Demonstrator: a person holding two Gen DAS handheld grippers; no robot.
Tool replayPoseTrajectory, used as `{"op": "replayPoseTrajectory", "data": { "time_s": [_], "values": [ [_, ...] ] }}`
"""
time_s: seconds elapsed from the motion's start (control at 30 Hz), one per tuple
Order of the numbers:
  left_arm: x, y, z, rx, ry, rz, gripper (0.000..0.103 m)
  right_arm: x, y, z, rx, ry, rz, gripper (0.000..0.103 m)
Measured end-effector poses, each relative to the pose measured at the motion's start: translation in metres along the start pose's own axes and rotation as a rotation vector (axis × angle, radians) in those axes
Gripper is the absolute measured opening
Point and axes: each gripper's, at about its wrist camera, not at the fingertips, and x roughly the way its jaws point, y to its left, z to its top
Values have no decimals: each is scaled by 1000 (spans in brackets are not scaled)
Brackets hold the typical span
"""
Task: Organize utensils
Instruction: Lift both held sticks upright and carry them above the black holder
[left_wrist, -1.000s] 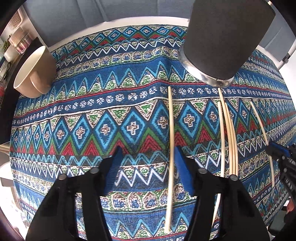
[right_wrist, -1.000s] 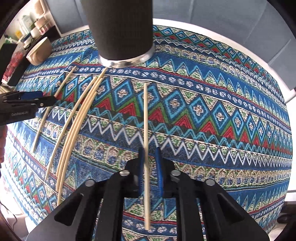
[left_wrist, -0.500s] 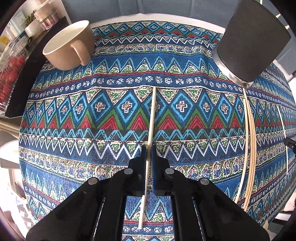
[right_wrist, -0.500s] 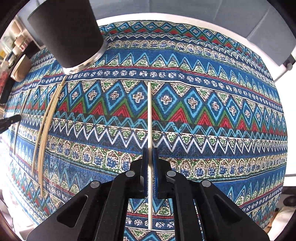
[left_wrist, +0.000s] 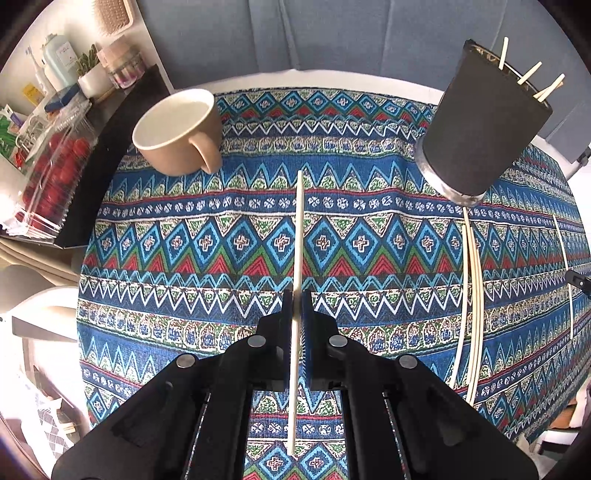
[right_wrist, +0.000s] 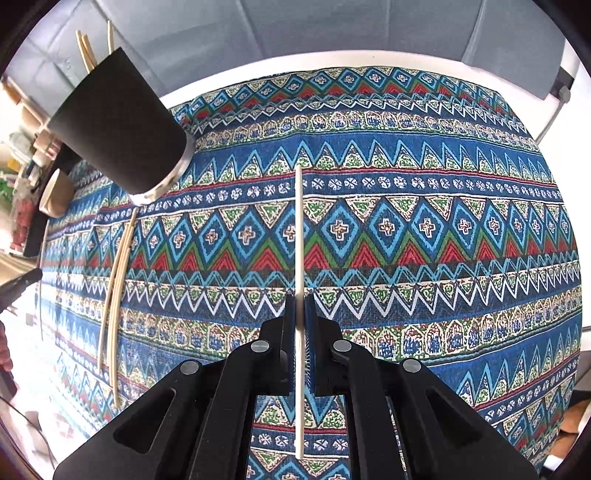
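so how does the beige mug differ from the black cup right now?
The beige mug has a handle; the black cup has none.
The mug shows nothing inside it; the cup holds chopsticks poking above its rim.
The mug is squat and one colour; the cup is taller, tapered, with a metal band at its base.
Both stand upright on the patterned cloth.

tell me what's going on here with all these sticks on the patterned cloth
A person is tidying chopsticks with a handheld gripper in each hand. The left gripper is shut on one pale wooden chopstick, and the right gripper is shut on another pale chopstick. The tall black cup with a metal base already holds a few sticks. A loose bundle of chopsticks lies on the blue patterned tablecloth near it. A beige ceramic mug stands apart.
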Motion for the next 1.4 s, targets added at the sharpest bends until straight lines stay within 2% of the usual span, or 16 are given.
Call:
{"op": "replayPoseTrajectory", "data": {
  "time_s": [0.17,0.27,0.33,0.53,0.57,0.9,1.1,1.27,1.4],
  "values": [
    [-37,-28,17,14,-58,14,5,-13,23,11,1,-45,58,5],
    [-56,-46,27,48,-102,48,5,-18,36,22,-11,-70,84,5],
    [-66,-51,41,50,-117,47,5,-26,41,30,-16,-89,96,5],
    [-78,-100,81,55,-180,40,5,-45,55,57,-41,-148,125,5],
    [-70,-110,85,56,-194,36,5,-50,56,62,-44,-158,130,5],
    [-120,-152,129,97,-329,-10,5,-94,80,103,-88,-260,195,5],
    [-137,-172,147,115,-377,-19,5,-109,98,117,-120,-296,234,5],
    [-143,-182,162,103,-407,-78,5,-118,114,127,-158,-337,269,5],
    [-146,-191,169,105,-470,-133,5,-129,125,134,-199,-426,333,5]
  ]
}}
